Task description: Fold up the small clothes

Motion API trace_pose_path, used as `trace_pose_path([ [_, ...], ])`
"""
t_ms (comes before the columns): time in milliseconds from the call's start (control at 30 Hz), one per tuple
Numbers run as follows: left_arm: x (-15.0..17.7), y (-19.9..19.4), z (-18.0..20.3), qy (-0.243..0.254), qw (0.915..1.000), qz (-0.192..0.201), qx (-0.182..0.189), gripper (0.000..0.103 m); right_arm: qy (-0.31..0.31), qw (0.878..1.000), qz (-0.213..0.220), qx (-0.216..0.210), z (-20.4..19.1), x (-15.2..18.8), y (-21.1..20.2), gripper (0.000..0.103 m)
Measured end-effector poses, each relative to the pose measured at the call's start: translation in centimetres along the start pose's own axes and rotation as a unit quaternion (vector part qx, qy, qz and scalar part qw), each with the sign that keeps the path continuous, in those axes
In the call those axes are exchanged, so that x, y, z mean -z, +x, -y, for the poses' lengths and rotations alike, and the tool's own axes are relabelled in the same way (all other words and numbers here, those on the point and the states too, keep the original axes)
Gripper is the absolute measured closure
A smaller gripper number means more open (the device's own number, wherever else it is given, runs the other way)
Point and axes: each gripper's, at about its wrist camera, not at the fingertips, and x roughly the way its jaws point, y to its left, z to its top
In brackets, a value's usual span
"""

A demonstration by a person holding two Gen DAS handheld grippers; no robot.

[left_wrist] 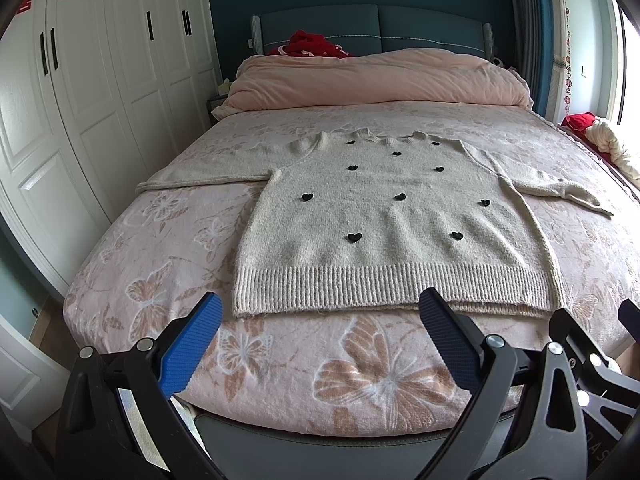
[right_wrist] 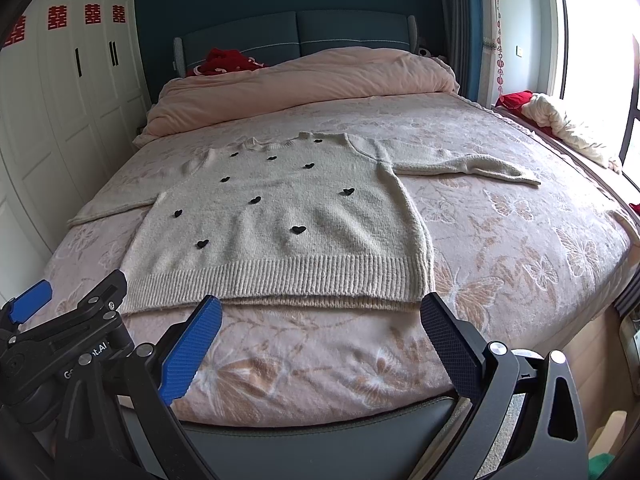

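Note:
A beige knit sweater (left_wrist: 384, 216) with small black hearts lies flat and face up on the bed, sleeves spread to both sides, ribbed hem nearest me. It also shows in the right wrist view (right_wrist: 280, 220). My left gripper (left_wrist: 320, 308) is open and empty, hovering just short of the hem near the foot of the bed. My right gripper (right_wrist: 320, 308) is open and empty, also just in front of the hem, to the right of the left one. The left gripper's fingers (right_wrist: 32, 300) show at the left edge of the right wrist view.
The bed (left_wrist: 160, 280) has a pink butterfly-print cover. A rolled pink duvet (left_wrist: 376, 80) and red cloth (left_wrist: 308, 44) lie at the headboard. White wardrobes (left_wrist: 80, 100) stand on the left. A window sill with red and cream cloth (right_wrist: 560, 120) is on the right.

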Motion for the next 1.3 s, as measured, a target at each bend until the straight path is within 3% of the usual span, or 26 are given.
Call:
trace_pose_path([
  [667, 0.2, 0.1, 0.1, 0.001, 1.0000, -0.004, -0.001, 0.007, 0.002, 1.000, -0.004, -0.002, 0.0, 0.2, 0.2, 0.005],
  [900, 1.8, 1.8, -0.5, -0.001, 0.9995, -0.029, 0.016, 0.005, 0.002, 0.999, -0.027, -0.033, 1.6, 1.2, 2.3, 0.005],
  [1033, 1.7, 3.9, -2.0, -0.025, 0.9978, -0.058, 0.018, 0.005, 0.021, 0.999, -0.034, -0.027, 5.6, -0.7, 5.5, 0.005],
  [1133, 1.2, 5.9, -3.6, -0.062, 0.9938, -0.090, 0.024, 0.005, 0.079, 0.995, -0.044, -0.036, 11.2, -4.3, 9.3, 0.005],
  [1200, 0.6, 6.8, -4.1, -0.075, 0.9922, -0.097, 0.019, 0.005, 0.141, 0.987, -0.057, -0.053, 16.1, -7.0, 12.8, 0.005],
  [1300, -0.4, 7.9, -4.0, -0.075, 0.9926, -0.095, 0.012, 0.005, 0.253, 0.965, -0.052, -0.049, 24.2, -10.0, 17.6, 0.005],
])
